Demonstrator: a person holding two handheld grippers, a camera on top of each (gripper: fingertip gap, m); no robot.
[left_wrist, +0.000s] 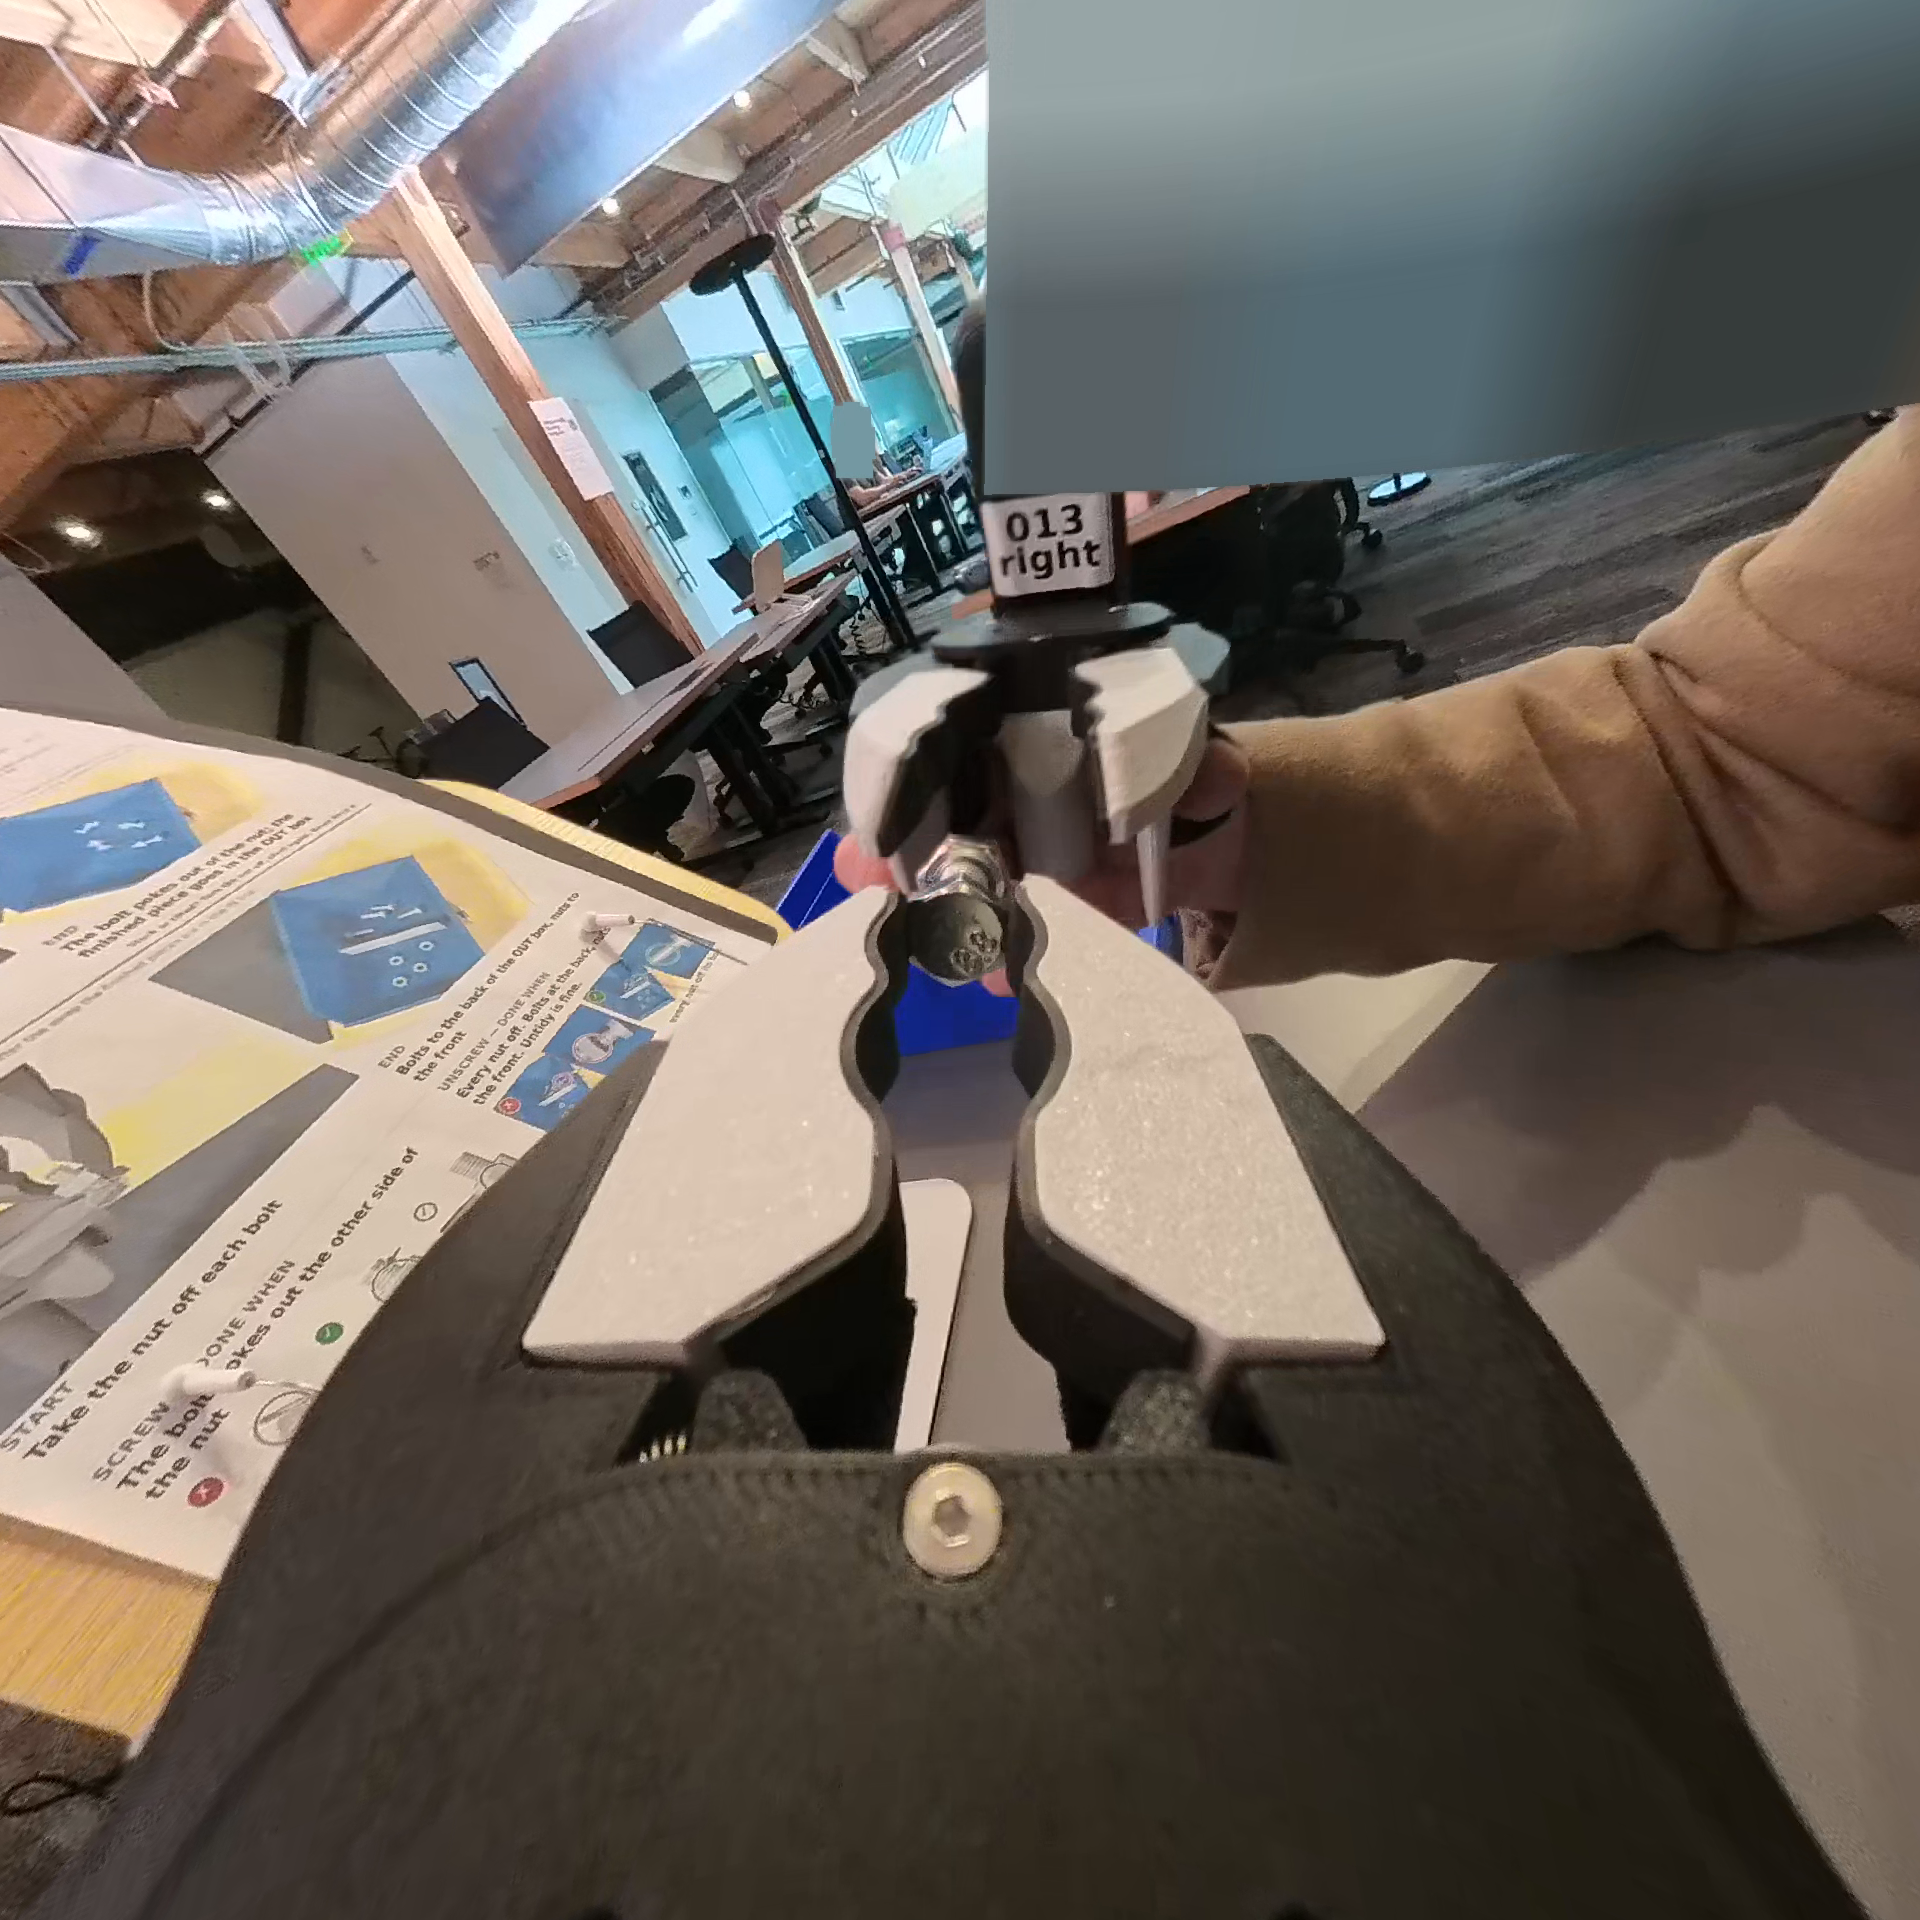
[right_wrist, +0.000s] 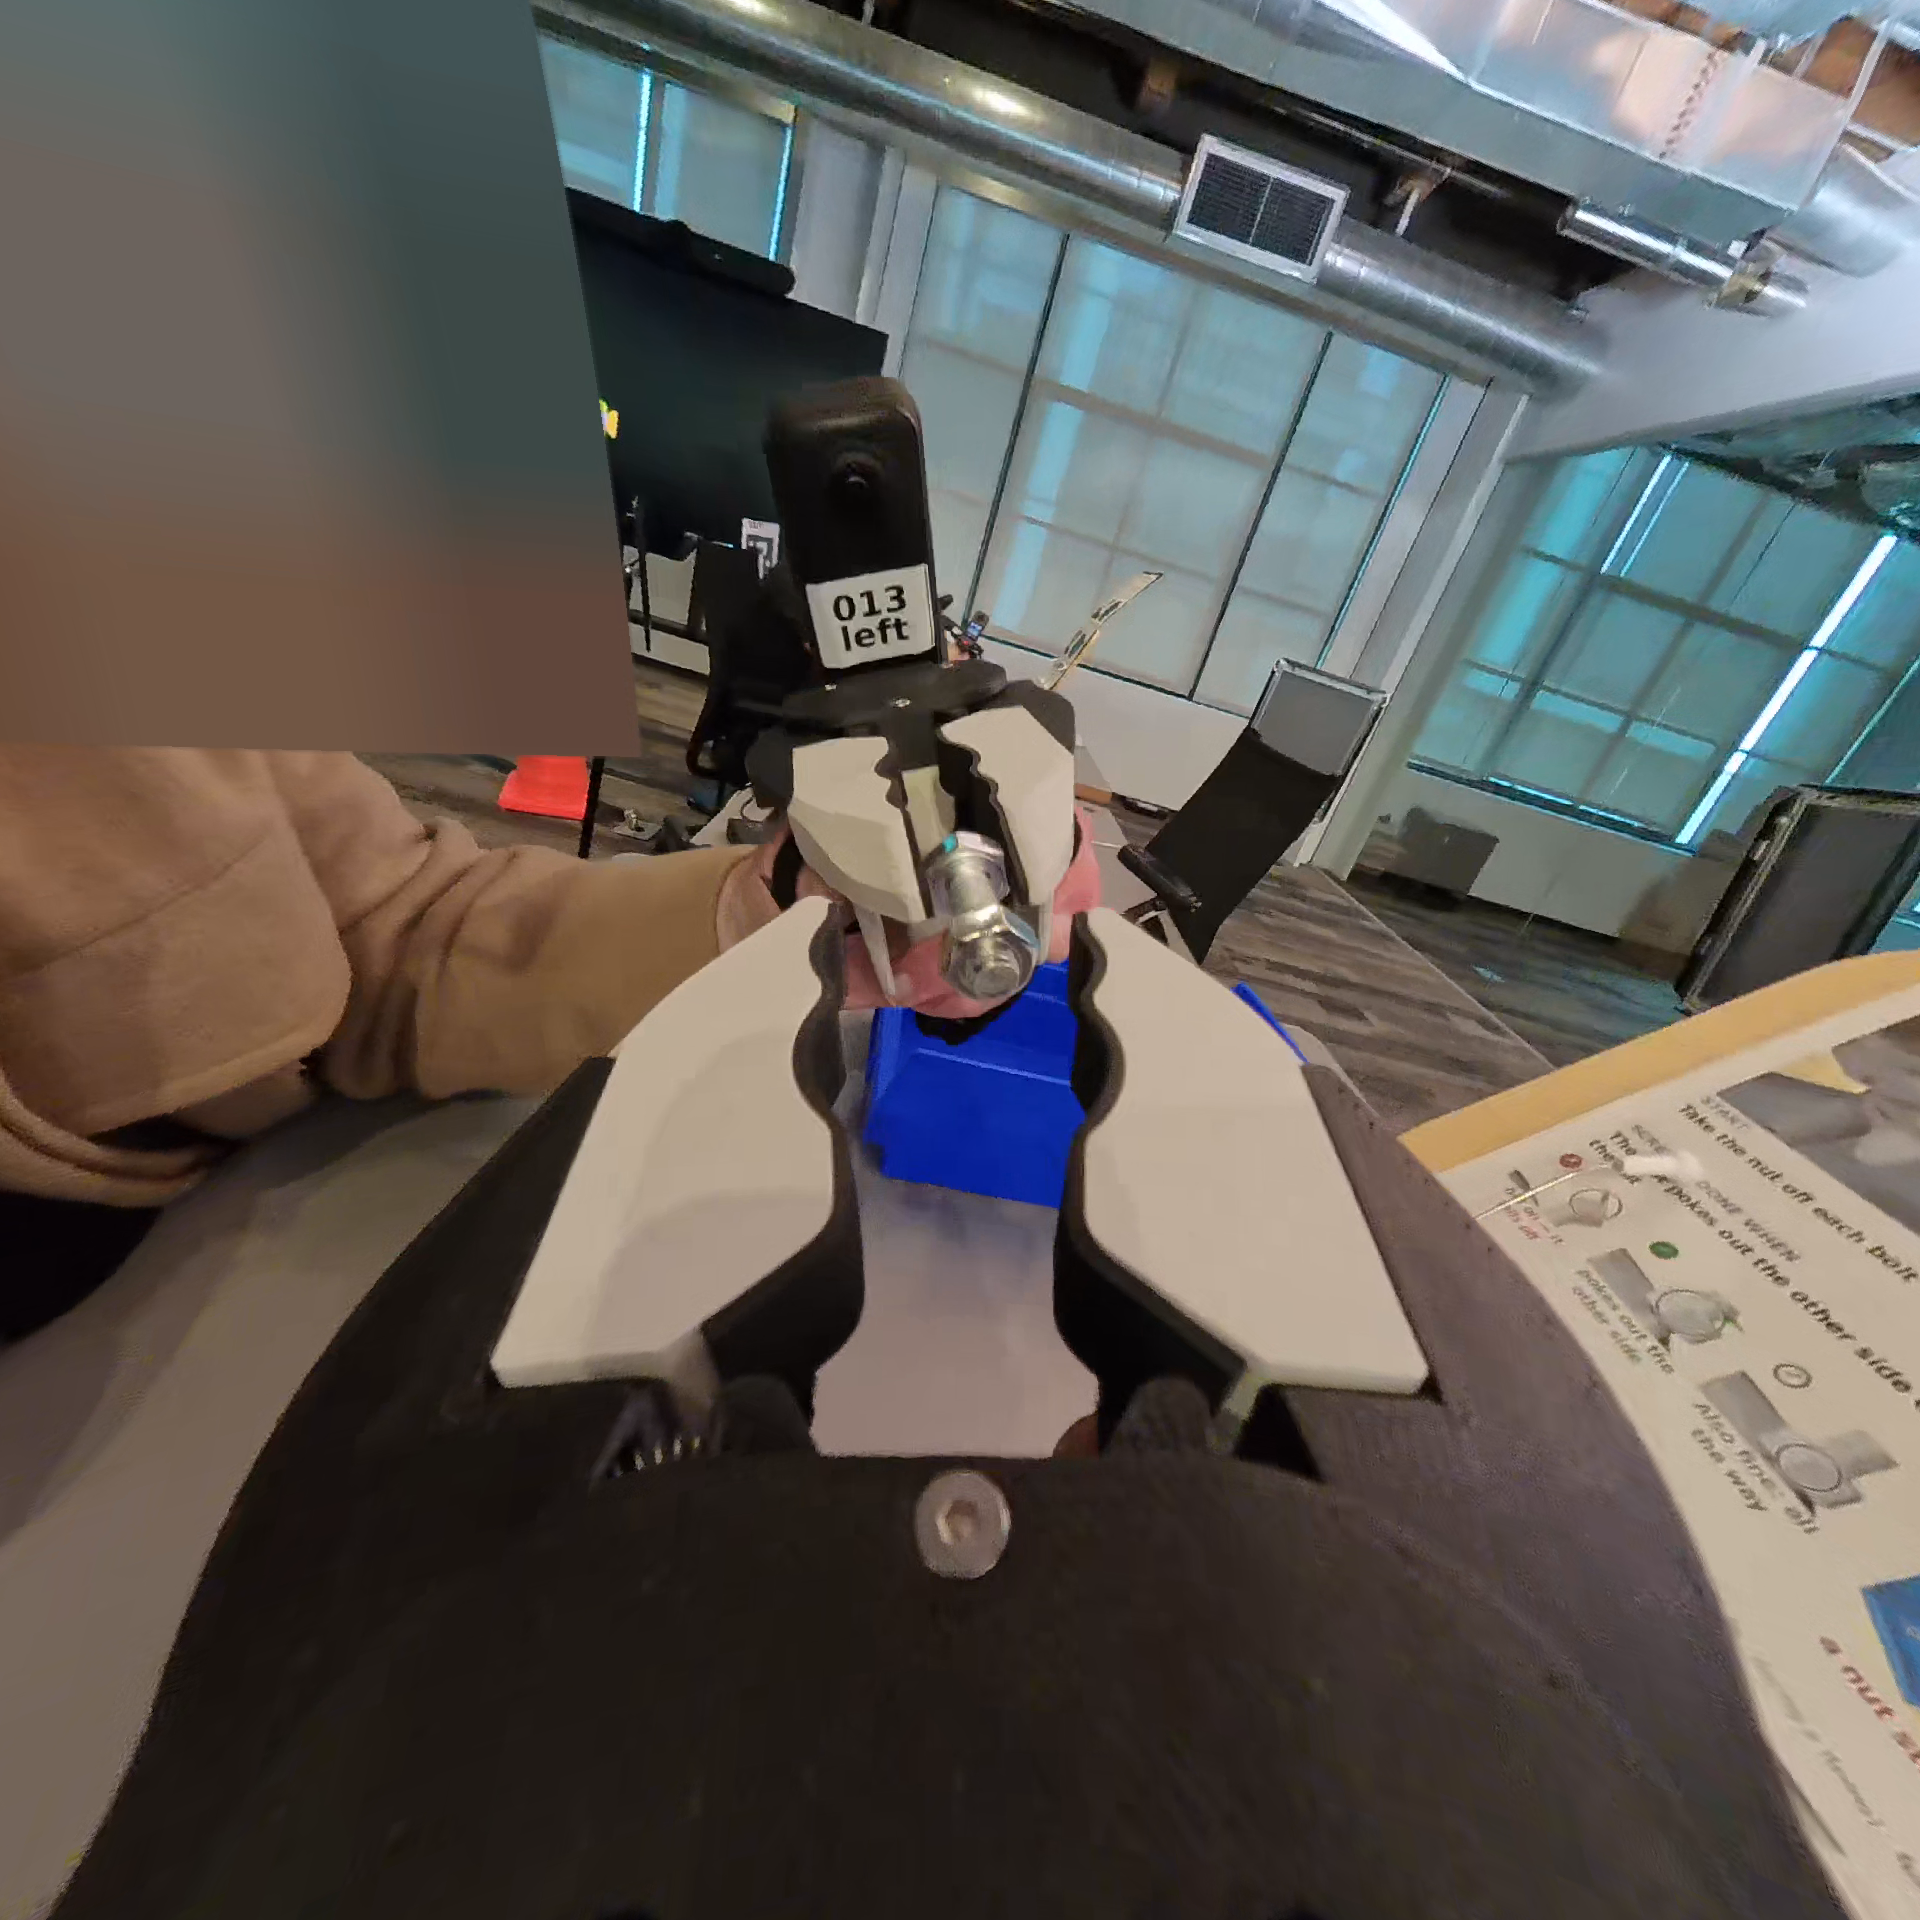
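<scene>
My left gripper (left_wrist: 956, 925) is shut on a bolt (left_wrist: 961, 940), whose dark head shows between its grey fingertips. A silver nut (left_wrist: 971, 862) sits on the bolt's threaded end, which points at my right gripper (left_wrist: 1018, 862). In the right wrist view, my right gripper (right_wrist: 956, 935) is open, with its jaws spread wide on either side of the nut (right_wrist: 987, 951). The left gripper (right_wrist: 971, 894) faces it and holds the bolt (right_wrist: 961, 878) up in the air above a blue bin (right_wrist: 966, 1122). The bin also shows in the left wrist view (left_wrist: 956, 1023).
A printed instruction sheet (left_wrist: 260, 1039) on a wooden board lies beside the grippers and also shows in the right wrist view (right_wrist: 1714, 1247). The grey table (left_wrist: 1662, 1247) is below. A person's tan sleeve (left_wrist: 1558, 748) holds each gripper. Office desks and chairs stand behind. My two grippers' fingertips are within a few centimetres of each other.
</scene>
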